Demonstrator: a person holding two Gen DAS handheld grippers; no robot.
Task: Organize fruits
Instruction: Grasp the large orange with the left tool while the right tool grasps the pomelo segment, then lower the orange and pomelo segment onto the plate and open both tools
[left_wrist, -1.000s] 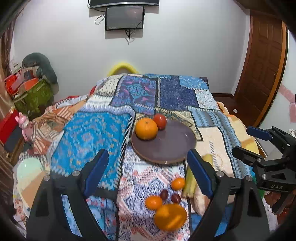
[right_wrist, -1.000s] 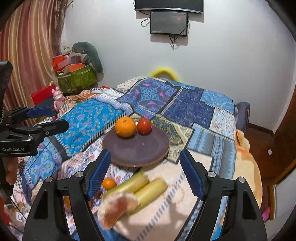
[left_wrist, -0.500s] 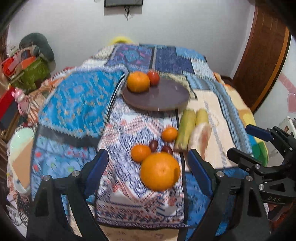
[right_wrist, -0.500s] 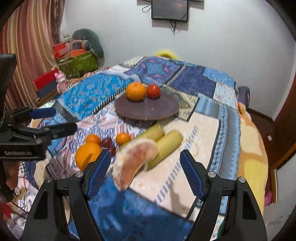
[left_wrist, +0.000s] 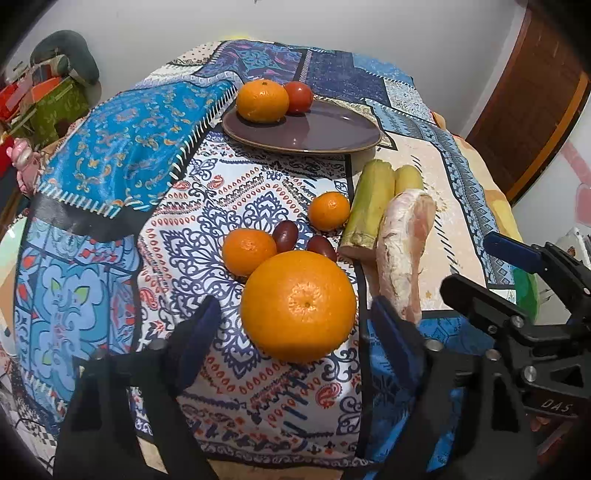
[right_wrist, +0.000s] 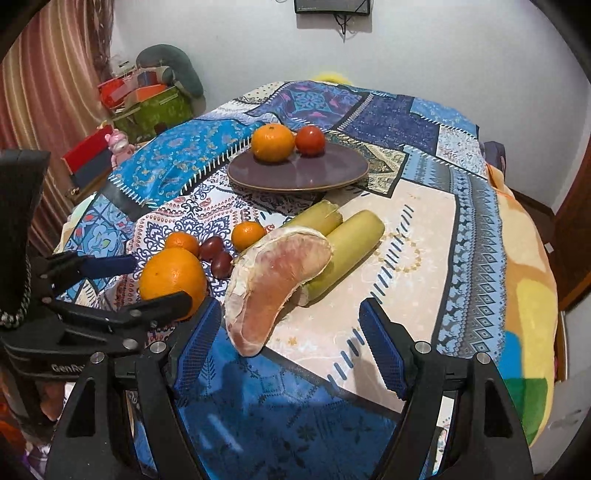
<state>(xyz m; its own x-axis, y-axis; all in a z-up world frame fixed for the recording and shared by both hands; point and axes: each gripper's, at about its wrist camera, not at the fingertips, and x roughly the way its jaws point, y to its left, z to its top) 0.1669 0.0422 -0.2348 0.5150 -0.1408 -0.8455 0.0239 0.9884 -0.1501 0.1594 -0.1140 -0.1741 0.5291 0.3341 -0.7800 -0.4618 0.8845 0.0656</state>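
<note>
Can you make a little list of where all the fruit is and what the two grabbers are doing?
plate: tangerine and tomato on it
quilt: big orange, two small tangerines, two grapes, pomelo slice, two green stalks
left gripper: open, around big orange, not touching
right gripper: open, near pomelo slice

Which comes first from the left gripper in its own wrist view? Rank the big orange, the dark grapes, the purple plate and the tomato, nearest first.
From the left gripper:
1. Big orange, right between the open fingers.
2. Dark grapes, just beyond it, mid-cloth.
3. Purple plate, farther back, centre.
4. Tomato, at the plate's far edge, beside the mandarin.
</note>
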